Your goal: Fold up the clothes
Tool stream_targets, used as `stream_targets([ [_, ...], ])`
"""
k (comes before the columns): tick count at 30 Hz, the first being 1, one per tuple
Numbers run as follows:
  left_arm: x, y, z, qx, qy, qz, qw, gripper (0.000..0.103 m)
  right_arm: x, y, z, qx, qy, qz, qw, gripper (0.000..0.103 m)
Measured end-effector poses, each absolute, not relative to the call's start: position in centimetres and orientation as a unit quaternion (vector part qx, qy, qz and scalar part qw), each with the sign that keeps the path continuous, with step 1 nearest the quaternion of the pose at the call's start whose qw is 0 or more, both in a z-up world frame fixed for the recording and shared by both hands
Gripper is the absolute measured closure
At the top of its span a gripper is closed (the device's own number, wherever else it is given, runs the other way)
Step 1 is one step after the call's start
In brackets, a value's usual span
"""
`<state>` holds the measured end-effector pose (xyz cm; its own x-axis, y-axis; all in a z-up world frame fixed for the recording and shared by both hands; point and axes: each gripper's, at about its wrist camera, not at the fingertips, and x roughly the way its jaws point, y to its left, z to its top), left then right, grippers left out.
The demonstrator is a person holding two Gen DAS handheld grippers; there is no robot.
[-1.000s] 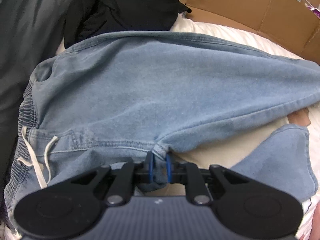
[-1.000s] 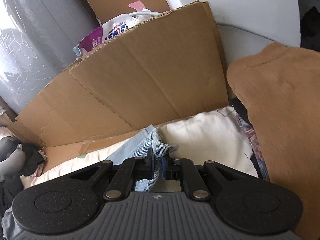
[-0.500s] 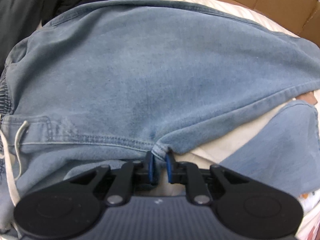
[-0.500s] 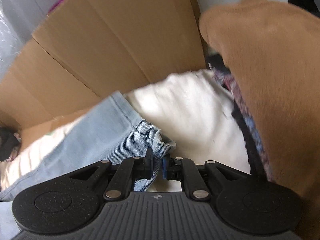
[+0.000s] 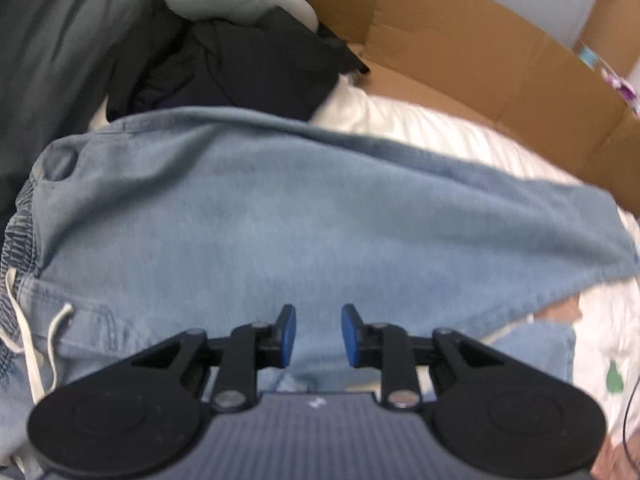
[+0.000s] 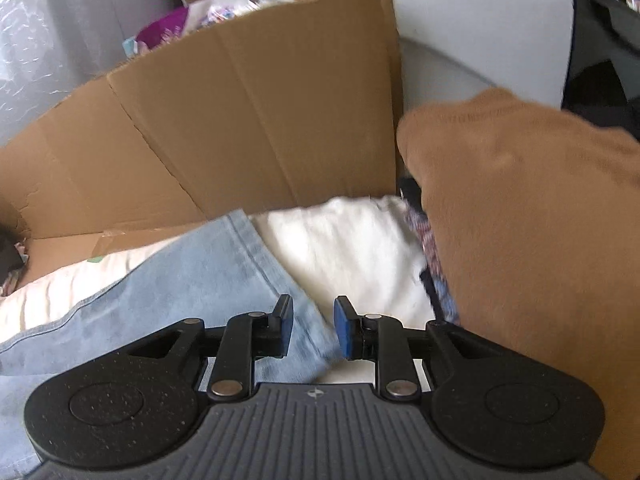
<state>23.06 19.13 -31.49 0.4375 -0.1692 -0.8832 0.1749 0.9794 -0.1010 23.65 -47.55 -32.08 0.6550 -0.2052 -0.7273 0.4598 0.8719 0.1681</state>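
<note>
garment: light blue denim trousers (image 5: 280, 216) spread across the white bedding (image 5: 420, 128), elastic waistband with white drawstring (image 5: 24, 344) at the left edge of the left wrist view, legs running off to the right.
fold state: one leg appears laid over the other lengthwise; a second layer of denim shows at lower right under the top leg. judged as first fold just set down.
left gripper (image 5: 316, 334): jaws have just been opening; blue pads stand apart, denim lies below and between them but is not pinched. it hovers over the crotch seam area, likely because that was the hold point for carrying the fold across.
right gripper (image 6: 313, 330): jaws have just been opening; pads apart, the trouser hem (image 6: 256, 256) lies under them, released. holding the hem end kept the leg straight while it was laid.
why both let go together: cloth needs to settle flat before any second fold; a one-sided release would likely drag a corner.
surroundings: cardboard box (image 6: 240, 120) behind the bed edge; dark clothes pile (image 5: 224, 60) beyond the waistband; brown garment (image 6: 520, 220) close on the right of the right wrist view, touching or just above the bedding, cannot tell which.
next, judged: regrip hem and bring toward waistband.
risk: brown garment crowds the right gripper's path.
</note>
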Motion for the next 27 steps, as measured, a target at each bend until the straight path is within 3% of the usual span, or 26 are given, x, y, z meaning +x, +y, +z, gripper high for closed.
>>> stream_targets([
  [3,24.2,18.8,-31.4,0.003,0.511,-0.095,0.854,0.073,24.7,-47.5,-31.6,0.152,0.372,-0.164,0.901,0.077],
  [5,25.0,18.7,-31.5,0.002,0.506,-0.093,0.858,0.063,25.5,-47.2,-31.4,0.140,0.372,-0.143,0.906,0.077],
  [7,25.5,18.7,-31.5,-0.002,0.500,-0.091,0.861,0.059,26.7,-46.8,-31.5,0.124,0.375,-0.125,0.910,0.077],
  [12,27.3,19.0,-32.4,-0.017,0.494,-0.077,0.866,0.058,29.9,-45.8,-32.2,0.084,0.387,-0.098,0.913,0.077],
  [16,28.9,19.4,-33.0,-0.027,0.489,-0.068,0.870,0.055,32.6,-46.2,-32.7,0.074,0.387,-0.095,0.914,0.064],
  [21,31.1,19.9,-33.3,-0.037,0.481,-0.055,0.874,0.053,35.7,-46.4,-33.8,0.067,0.405,-0.077,0.909,0.060],
  [27,33.1,20.5,-34.5,-0.038,0.478,-0.046,0.876,0.052,38.0,-45.8,-35.7,0.039,0.433,-0.045,0.899,0.048],
])
